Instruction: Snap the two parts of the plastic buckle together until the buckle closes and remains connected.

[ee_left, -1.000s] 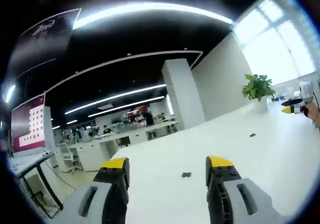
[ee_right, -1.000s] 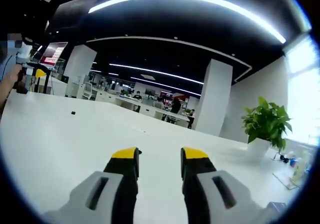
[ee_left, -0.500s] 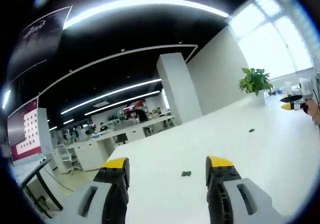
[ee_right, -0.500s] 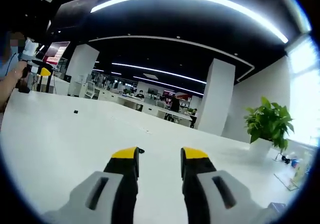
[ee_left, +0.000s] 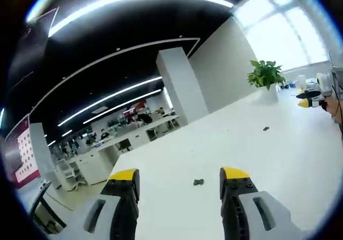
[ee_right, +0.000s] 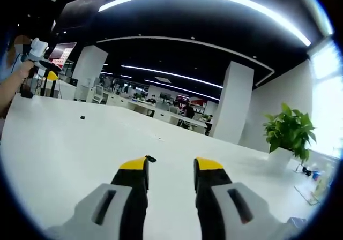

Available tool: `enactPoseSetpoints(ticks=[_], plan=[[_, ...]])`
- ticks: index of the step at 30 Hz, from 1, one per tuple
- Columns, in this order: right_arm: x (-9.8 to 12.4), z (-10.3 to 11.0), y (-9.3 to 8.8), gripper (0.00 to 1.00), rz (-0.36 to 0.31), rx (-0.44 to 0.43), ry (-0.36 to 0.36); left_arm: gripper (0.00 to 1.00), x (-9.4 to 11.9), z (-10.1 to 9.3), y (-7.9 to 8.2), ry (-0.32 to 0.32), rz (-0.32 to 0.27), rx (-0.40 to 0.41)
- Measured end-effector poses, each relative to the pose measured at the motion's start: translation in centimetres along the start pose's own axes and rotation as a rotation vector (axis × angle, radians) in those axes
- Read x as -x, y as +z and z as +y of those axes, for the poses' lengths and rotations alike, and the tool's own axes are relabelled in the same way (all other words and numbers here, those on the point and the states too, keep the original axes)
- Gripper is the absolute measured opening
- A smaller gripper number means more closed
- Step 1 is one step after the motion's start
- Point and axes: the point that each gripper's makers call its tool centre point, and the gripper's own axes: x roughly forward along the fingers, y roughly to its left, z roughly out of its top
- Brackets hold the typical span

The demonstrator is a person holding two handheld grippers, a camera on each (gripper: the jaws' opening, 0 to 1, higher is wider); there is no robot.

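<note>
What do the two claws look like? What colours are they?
Each claw has two chunky grey plastic jaws with a long slot in each, black inner faces and bright yellow tips. The left claw and the right claw look the same. Seen far off from the other side, each also has a white body behind its yellow tip, with a thin dark cable hanging by the right one.

Yellow-tipped grey left gripper (ee_left: 179, 177) and right gripper (ee_right: 170, 166) over a white tabletop (ee_left: 278, 159); two small dark buckle parts (ee_left: 198, 182) (ee_left: 266, 128); green plant (ee_right: 290, 131).
</note>
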Motion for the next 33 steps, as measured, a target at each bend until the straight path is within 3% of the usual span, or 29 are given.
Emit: enactPoseSetpoints(ticks=[16,33], plan=[[-0.2,0.5,-0.4,0.34,0.019,0.007,0.020,0.61,-3.2,-0.1,-0.8,-0.035,0.110,-0.088],[-0.2,0.7,-0.6,0.34,0.031,0.018,0.025,0.56,-6.5,-1.0,-1.6,-0.149,0.205,-0.191]])
